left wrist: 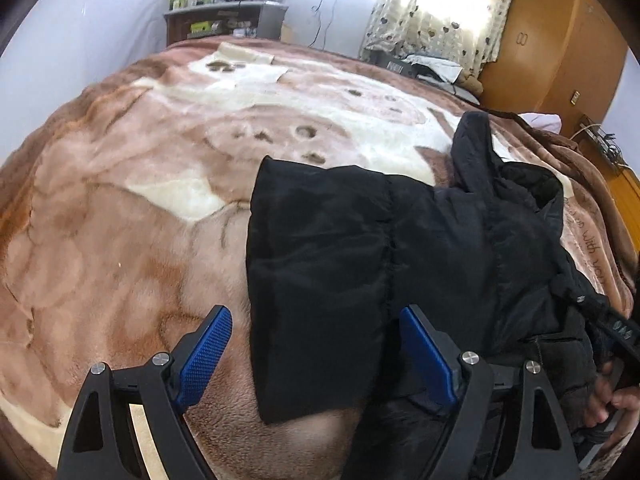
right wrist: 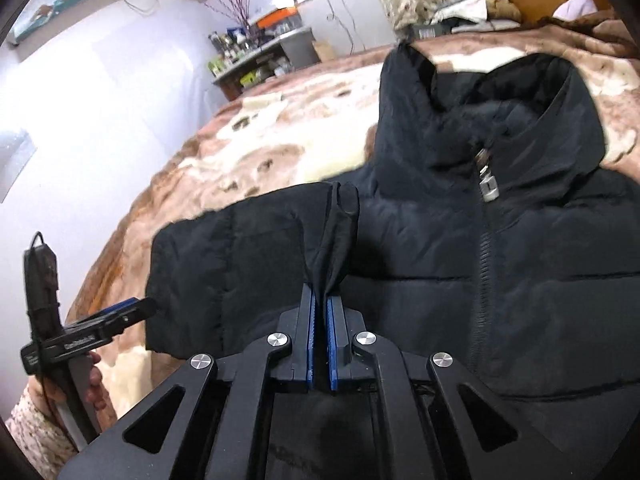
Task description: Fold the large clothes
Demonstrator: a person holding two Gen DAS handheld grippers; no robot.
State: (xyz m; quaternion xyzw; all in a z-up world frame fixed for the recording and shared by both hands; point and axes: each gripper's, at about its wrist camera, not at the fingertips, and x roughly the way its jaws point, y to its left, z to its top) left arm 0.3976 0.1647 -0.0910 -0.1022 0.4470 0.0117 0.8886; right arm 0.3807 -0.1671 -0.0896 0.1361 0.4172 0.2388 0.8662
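A black padded jacket (right wrist: 520,272) lies on the bed, collar up, zip (right wrist: 488,188) closed, one sleeve (right wrist: 224,264) stretched left. In the left wrist view the jacket (left wrist: 440,248) lies right of centre with its sleeve (left wrist: 316,280) running toward me. My left gripper (left wrist: 316,360) is open, its blue pads either side of the sleeve end without touching it; it also shows in the right wrist view (right wrist: 132,308) at the sleeve's cuff. My right gripper (right wrist: 320,320) is shut on a pinched fold of the jacket near the shoulder.
A brown and cream fleece blanket (left wrist: 160,208) covers the bed. A cluttered shelf (left wrist: 224,20) stands by the far wall, a curtain (left wrist: 440,4) and a wooden wardrobe (left wrist: 560,40) at the far right. Boxes and cloth (left wrist: 432,66) lie at the bed's far edge.
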